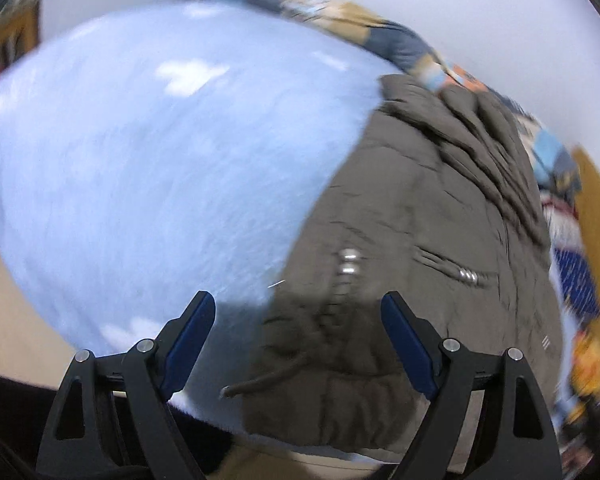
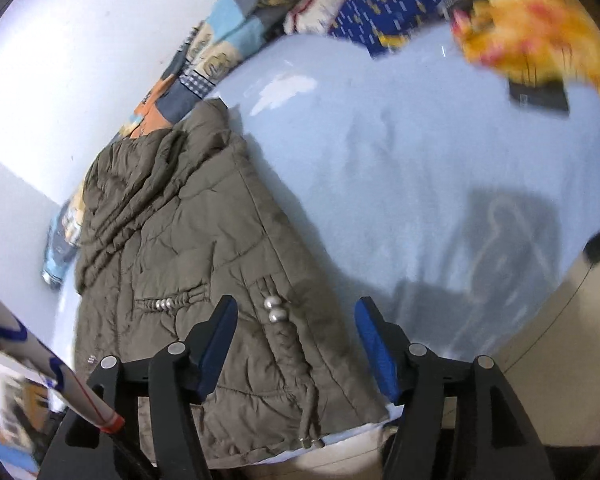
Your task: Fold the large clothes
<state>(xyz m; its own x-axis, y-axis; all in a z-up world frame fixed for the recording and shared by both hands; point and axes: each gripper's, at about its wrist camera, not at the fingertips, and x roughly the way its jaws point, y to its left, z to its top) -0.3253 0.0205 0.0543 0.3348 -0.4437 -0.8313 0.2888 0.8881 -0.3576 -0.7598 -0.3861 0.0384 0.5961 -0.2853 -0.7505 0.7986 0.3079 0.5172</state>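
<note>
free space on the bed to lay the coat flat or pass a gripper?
Widest bare stretch: the light blue bedsheet beside the olive jacket, running up to the blue patterned cloth and the yellow item. Crowded: the wall side, where the patchwork blanket meets the jacket's folded top.

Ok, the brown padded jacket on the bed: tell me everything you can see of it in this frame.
The jacket is olive-brown, quilted and puffy, of crinkled matte fabric. It lies folded lengthwise on the light blue bedspread, its gathered hood or collar end toward the patchwork blanket by the wall. Silver beads trim a braided cord that runs to the hem near the bed's edge; a second beaded trim sits on a pocket. Neither gripper touches it.
</note>
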